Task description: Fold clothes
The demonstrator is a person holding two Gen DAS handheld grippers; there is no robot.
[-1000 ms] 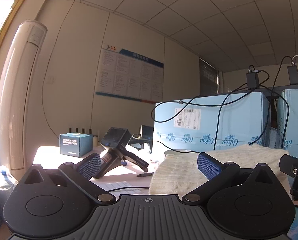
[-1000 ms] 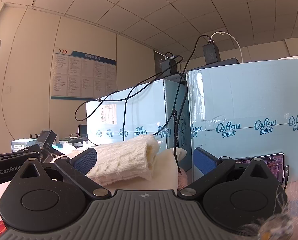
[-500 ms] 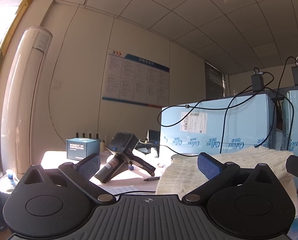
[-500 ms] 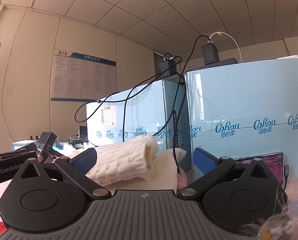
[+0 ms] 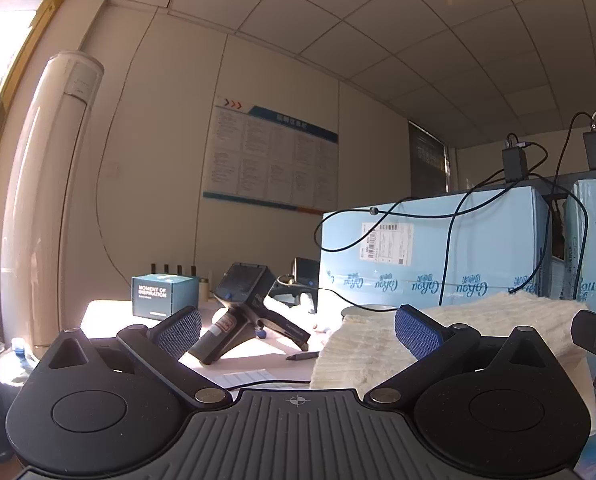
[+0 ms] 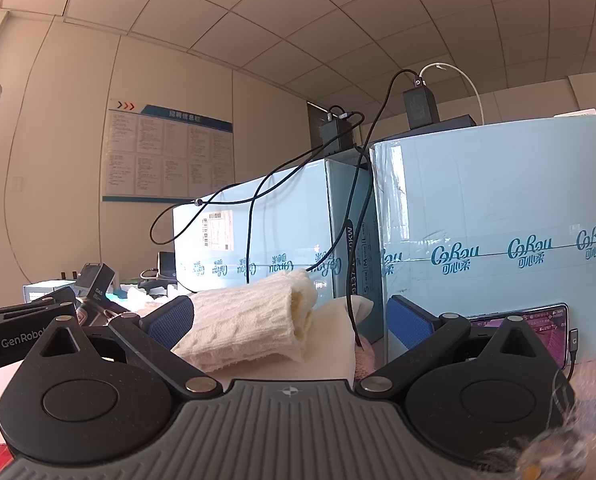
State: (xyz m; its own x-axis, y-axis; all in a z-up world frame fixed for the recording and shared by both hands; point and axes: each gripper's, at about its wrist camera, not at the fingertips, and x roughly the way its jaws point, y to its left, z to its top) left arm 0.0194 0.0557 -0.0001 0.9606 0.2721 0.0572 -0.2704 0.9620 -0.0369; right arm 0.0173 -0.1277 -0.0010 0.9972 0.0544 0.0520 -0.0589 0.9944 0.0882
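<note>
A folded cream knit sweater [image 5: 458, 320] lies on the table just ahead of my left gripper [image 5: 296, 326], which is open and empty. In the right wrist view the same sweater [image 6: 250, 320] lies on a white folded garment [image 6: 330, 344]. My right gripper [image 6: 290, 320] is open and empty, its left finger beside the sweater. Both grippers sit low and tilt upward.
Light blue cartons [image 6: 498, 232] with dangling cables [image 6: 354, 240] stand close behind the clothes. A phone [image 6: 538, 320] leans on the right carton. A black handheld device [image 5: 242, 308], a small teal box [image 5: 164, 296] and a pen [image 5: 302, 356] are on the table's left part.
The left wrist view has tilted further up toward the ceiling, so the sweater and table sit lower in view. The right gripper has barely moved. Both stay open.
</note>
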